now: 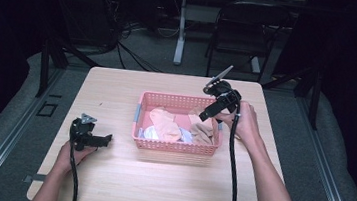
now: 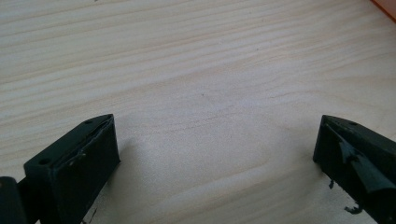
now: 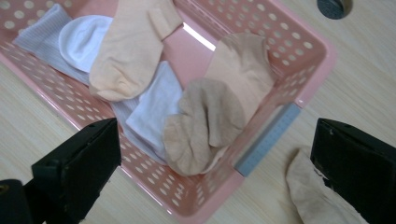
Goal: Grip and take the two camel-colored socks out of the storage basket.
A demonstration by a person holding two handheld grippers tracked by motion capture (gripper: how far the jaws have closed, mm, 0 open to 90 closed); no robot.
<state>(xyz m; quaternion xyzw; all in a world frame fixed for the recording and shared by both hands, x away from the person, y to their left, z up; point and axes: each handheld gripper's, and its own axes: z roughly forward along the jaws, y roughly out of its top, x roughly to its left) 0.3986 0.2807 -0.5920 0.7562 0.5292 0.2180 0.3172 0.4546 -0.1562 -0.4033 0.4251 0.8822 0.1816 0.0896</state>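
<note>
At frame centre, I hold my right gripper (image 1: 214,106), jaws spread, over the pink basket (image 1: 175,147) of socks (image 3: 212,123); one sock (image 3: 313,196) lies outside its rim. Lower left, my left gripper (image 1: 96,139) rests wide open on bare table (image 1: 157,184).

The pink basket (image 1: 177,145) is occupying the table (image 1: 107,183) centre, its walls blocking low passage across. Socks (image 3: 205,121) are covering most of its floor, leaving a bare patch near the middle. One sock (image 3: 313,196) is lying outside, beside the basket's corner. Bare tabletop is lying open left, front and behind the basket.
</note>
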